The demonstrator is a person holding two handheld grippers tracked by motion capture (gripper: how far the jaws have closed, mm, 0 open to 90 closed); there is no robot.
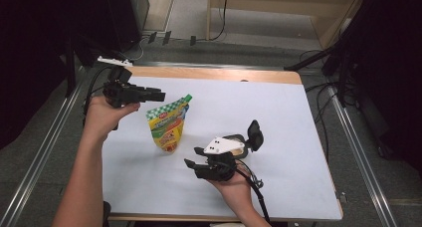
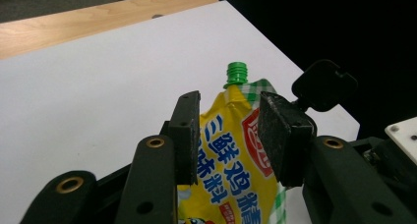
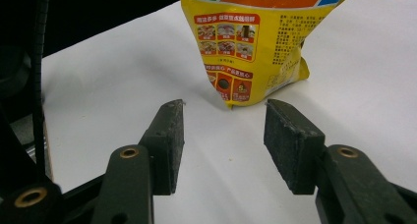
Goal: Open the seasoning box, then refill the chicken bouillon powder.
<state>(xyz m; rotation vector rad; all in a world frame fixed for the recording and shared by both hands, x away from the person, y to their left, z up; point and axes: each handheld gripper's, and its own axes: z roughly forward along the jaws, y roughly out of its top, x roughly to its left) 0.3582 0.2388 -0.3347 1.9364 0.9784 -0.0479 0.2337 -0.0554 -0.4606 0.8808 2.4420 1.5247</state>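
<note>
- We see a yellow seasoning pouch (image 1: pixel 168 127) standing upright on the white worktop (image 1: pixel 278 117), left of the middle and between our two grippers.
- The pouch has a green screw cap (image 2: pixel 236 72) on a spout at its top corner, and a band of green and white check just beneath it.
- In the left gripper view its front carries large blue Chinese characters on yellow and a red badge with white lettering.
- In the right gripper view the other face shows a red panel of small food photographs, blocks of fine black print too small for us to read, and a gusseted base that sits on the worktop.
- Our left gripper (image 1: pixel 158 94) is held above the worktop at the far left, pointing toward the top of the pouch; its jaws are parted and hold nothing.
- In the left gripper view the pouch's upper part shows in the gap between those jaws, but we cannot tell whether either pad touches it.
- Our right gripper (image 1: pixel 194 157) is near the front of the worktop, just right of the pouch, with its grey three-cornered plate (image 1: pixel 225 146) on top.
- Its jaws are wide apart and empty; in the right gripper view (image 3: pixel 223 130) they point at the pouch's base, which stands clear of the pads with bare worktop between.
- A strip of pale wood (image 1: pixel 214 73) runs along the far edge of the worktop.
</note>
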